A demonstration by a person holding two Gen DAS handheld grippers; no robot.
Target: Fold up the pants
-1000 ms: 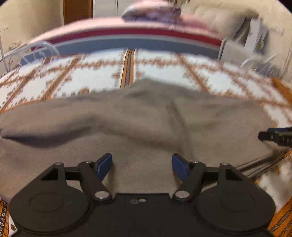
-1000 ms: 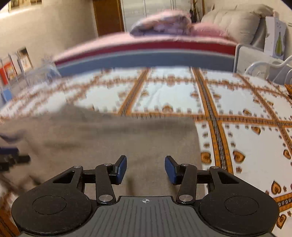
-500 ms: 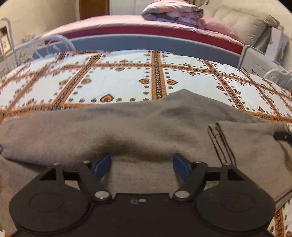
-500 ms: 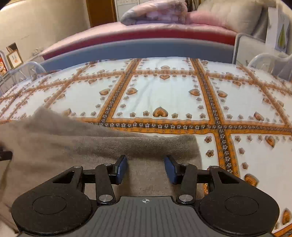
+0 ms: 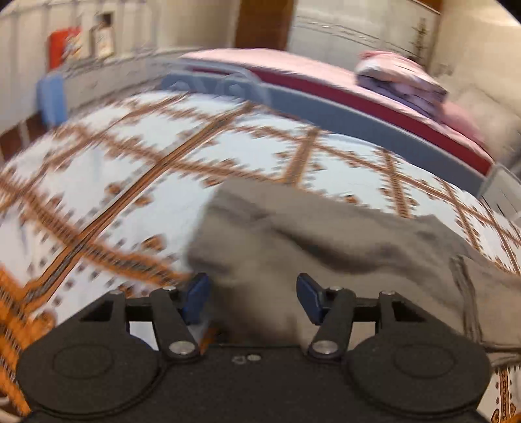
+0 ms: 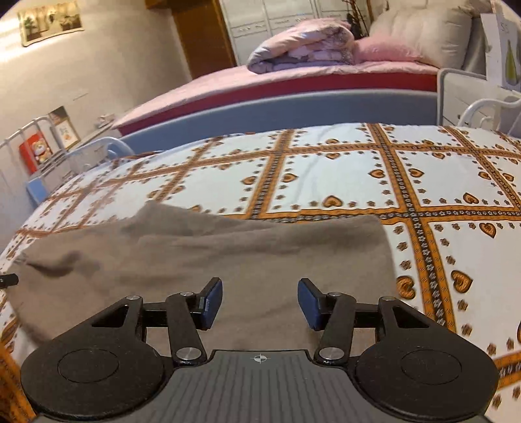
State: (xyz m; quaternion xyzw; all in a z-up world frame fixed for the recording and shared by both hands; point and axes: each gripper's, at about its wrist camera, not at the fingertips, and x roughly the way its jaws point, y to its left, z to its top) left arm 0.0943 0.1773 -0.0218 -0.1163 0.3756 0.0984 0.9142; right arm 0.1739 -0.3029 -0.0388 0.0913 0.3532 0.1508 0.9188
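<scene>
Both the left gripper (image 5: 252,301) and right gripper (image 6: 259,302) gape, empty, over grey pants (image 6: 202,253); bare patterned bedspread (image 6: 338,169) stretches toward twelve o'clock.

My left view smeared with motion blur, bedspread (image 5: 136,169) pattern unreadable, pants (image 5: 325,247) cut off at its right edge, their near part hidden behind my right gripper (image 6: 260,301).

A home bedroom: a bed (image 6: 325,169) with a heart-patterned sheet, a second bed (image 6: 293,81) carrying a folded quilt (image 6: 302,48), what looks like a wardrobe (image 6: 276,19) behind.
</scene>
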